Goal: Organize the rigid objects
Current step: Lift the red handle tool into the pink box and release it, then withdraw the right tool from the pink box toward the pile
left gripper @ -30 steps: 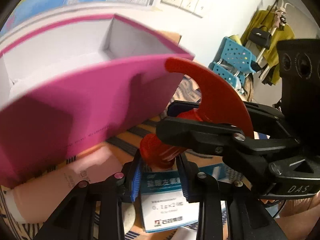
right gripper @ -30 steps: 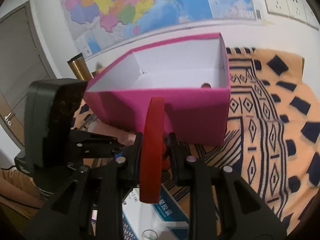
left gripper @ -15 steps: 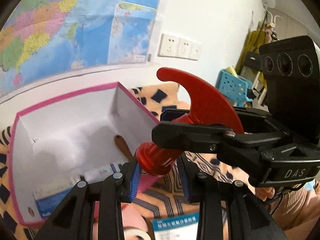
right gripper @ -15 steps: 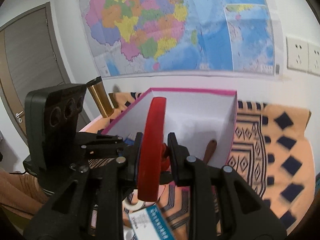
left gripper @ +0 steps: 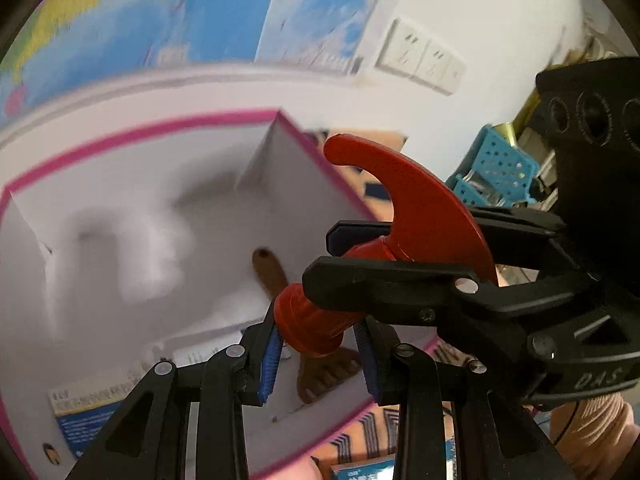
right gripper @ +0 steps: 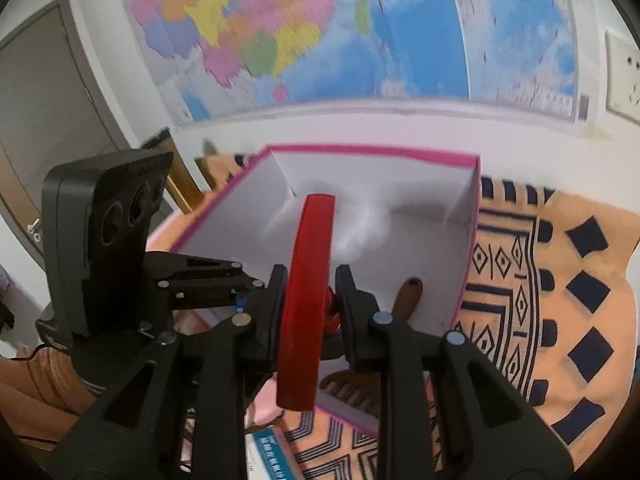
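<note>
A red plastic tool with a curved flat blade and a ribbed round handle hangs over the open pink box. My left gripper is shut on the handle end. My right gripper reaches in from the right, shut on the neck below the blade. In the right wrist view the red tool stands edge-on in my right gripper, with the left gripper beside it on the left, above the pink box. A brown wooden comb and a blue-white carton lie in the box.
The box stands on an orange cloth with dark patterns, against a wall with a map. Another blue-white carton lies on the cloth below my grippers. A gold cylinder stands left of the box, and blue baskets far right.
Both grippers have risen with the red tool and moved toward the box. The box's pink side faced me before; now I look down into its white inside.
</note>
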A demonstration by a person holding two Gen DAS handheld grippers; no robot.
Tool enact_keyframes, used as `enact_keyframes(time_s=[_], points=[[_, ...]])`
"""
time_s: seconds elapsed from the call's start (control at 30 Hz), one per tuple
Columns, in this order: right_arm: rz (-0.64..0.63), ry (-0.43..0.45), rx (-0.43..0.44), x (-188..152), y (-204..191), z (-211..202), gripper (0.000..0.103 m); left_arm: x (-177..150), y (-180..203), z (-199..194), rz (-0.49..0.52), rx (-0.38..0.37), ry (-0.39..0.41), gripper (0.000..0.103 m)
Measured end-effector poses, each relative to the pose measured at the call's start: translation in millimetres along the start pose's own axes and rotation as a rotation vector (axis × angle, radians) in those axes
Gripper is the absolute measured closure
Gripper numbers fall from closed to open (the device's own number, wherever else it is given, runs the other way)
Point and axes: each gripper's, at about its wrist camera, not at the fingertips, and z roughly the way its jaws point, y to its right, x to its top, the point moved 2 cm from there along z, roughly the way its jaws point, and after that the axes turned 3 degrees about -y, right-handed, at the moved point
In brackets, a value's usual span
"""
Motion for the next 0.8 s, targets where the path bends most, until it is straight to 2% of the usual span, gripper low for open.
enact_keyframes(time_s=[0.13,0.2,0.3,0.37,0.53,0.63,0.7,0.8], points=[[-0.003,-0.068,-0.060,-1.2,8.4,19.9,0.075,-6.5,-8.3,8.4,-0.025,0.029,-0.034,0.070],[-0.001,-0.093,-0.116,0.6,12.6,28.2,0.064,-10.5,-11.6,8.0,-0.036,0.052,-0.039,0.070],[-0.009,-0.075,-0.193,6.9,15.7,28.7,0.045,-15.9,-15.5,5.9,-0.050,0.069,-0.028,0.068],[-0.014,-0.035,-0.263,11.9,17.4,22.9,0.045,-20.0,-18.5,-0.4,-0.063,0.073,-0.010,0.066],[0.012,0.029,-0.232,7.5,16.4,8.6,0.045,-31.9,-23.2,-21.4,-0.063,0.080,0.056,0.066],[0.022,0.052,-0.204,-5.1,15.1,-2.8,0.045,-41.1,-18.1,-40.3,-0.029,0.090,0.124,0.057],[0.025,0.072,-0.169,-11.9,9.9,-9.3,0.045,-48.9,-14.9,-52.5,-0.002,0.116,0.162,0.056],[0.047,0.109,-0.086,-24.5,1.7,-21.1,0.045,-61.6,-12.3,-71.7,0.012,0.116,0.206,0.055]])
